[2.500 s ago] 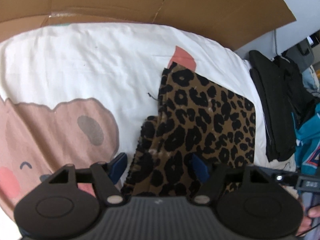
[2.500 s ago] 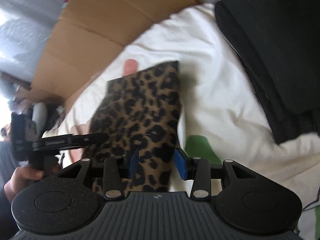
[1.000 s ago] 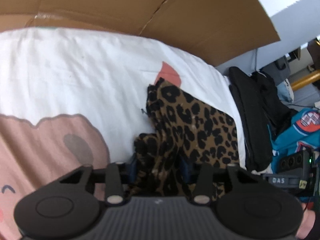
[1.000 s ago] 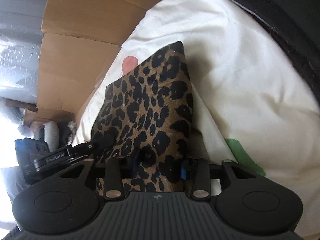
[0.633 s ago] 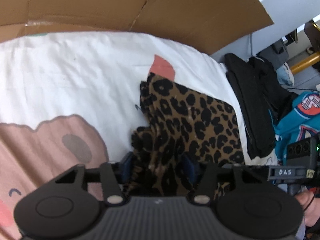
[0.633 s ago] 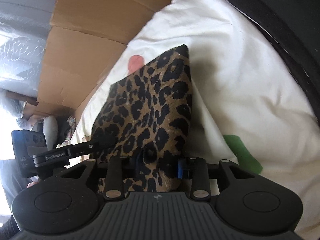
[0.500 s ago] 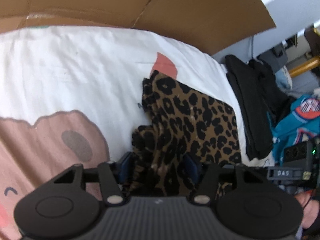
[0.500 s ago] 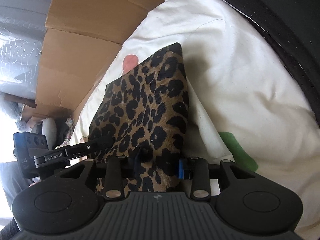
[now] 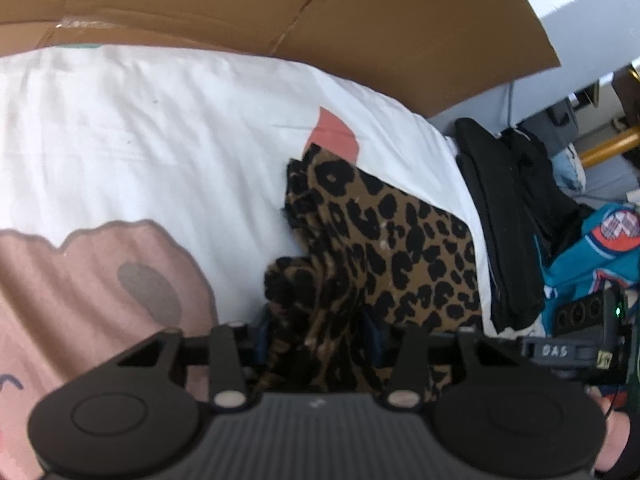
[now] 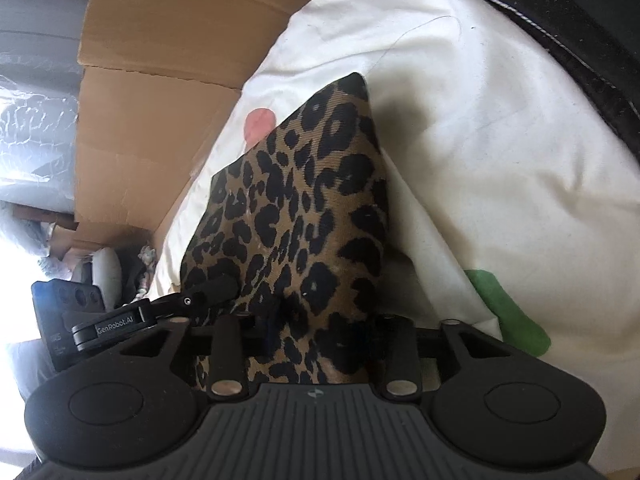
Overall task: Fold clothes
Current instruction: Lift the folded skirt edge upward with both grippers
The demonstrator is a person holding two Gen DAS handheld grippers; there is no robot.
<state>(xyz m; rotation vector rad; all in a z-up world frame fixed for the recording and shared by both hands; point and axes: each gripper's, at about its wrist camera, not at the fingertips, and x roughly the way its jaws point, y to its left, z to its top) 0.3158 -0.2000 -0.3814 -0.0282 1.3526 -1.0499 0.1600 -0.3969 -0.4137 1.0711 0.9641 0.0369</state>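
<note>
Leopard-print garment (image 9: 400,248) stretches straight ahead of both jaws over the bed sheet (image 9: 160,140); left gripper (image 9: 316,332) and right gripper (image 10: 320,332) are each clenched on its near edge.

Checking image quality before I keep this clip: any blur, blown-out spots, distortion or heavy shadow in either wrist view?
Left wrist view: fisheye curvature bends the cardboard; leopard-print garment slightly soft where the left gripper holds it. Right wrist view: left edge blown out white, a shadow on the white sheet beside the garment, which the right gripper grips.
</note>
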